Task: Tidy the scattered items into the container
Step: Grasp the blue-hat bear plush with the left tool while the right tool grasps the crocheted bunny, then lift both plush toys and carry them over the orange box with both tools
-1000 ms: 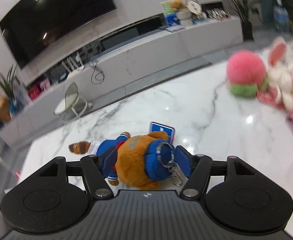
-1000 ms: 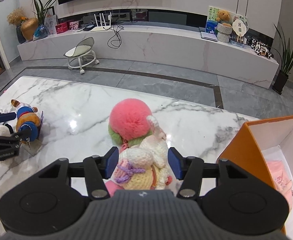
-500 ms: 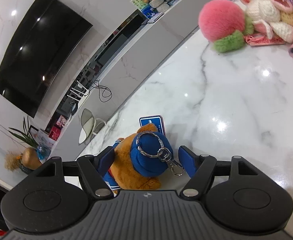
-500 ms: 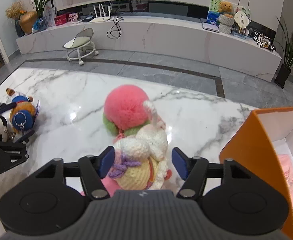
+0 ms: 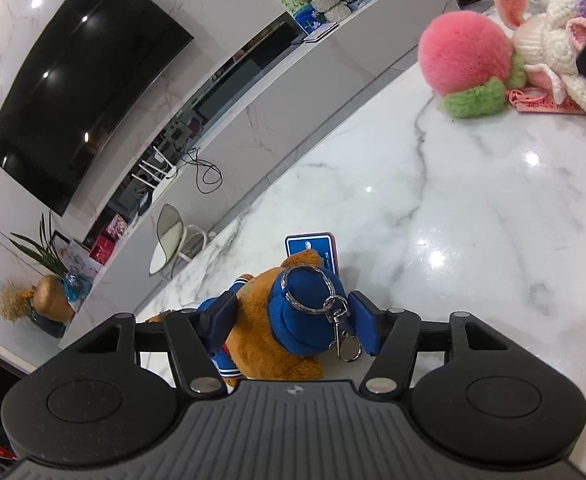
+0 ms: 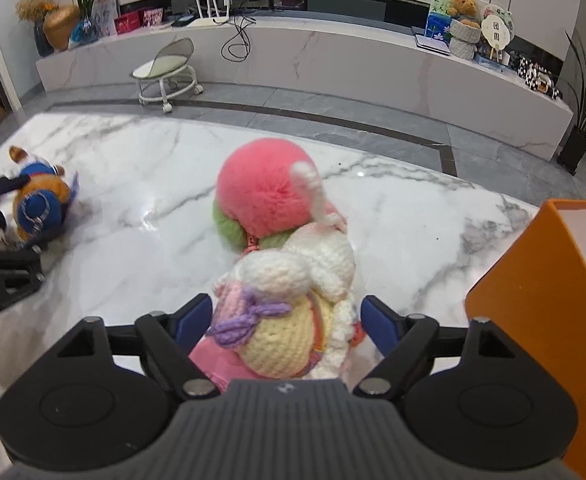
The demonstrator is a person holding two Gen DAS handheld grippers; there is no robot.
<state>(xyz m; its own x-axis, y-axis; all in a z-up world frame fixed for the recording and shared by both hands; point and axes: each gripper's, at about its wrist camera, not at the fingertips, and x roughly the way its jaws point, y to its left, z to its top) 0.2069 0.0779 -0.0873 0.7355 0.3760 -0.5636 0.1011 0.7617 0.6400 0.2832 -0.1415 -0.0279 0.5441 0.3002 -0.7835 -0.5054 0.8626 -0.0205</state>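
Note:
My left gripper (image 5: 291, 326) is shut on a brown plush bear (image 5: 277, 332) in a blue hat with a metal key ring; its blue tag (image 5: 311, 250) hangs in front. The bear also shows at the left of the right wrist view (image 6: 39, 200). My right gripper (image 6: 287, 322) is open, its blue pads either side of a crocheted white and yellow bunny (image 6: 289, 300) that lies on the marble table (image 6: 133, 184). A pink and green pompom (image 6: 267, 200) touches the bunny's far side. The orange container (image 6: 533, 320) stands at the right.
A pink flat item (image 6: 213, 364) lies under the bunny. The table's far edge drops to a grey floor with a small wheeled stool (image 6: 169, 72) and a long white TV bench (image 6: 333, 52). The left gripper body (image 6: 1, 276) sits at the table's left.
My left gripper has lifted and tilted with the bear held in it. My right gripper has moved a little forward around the bunny, still open.

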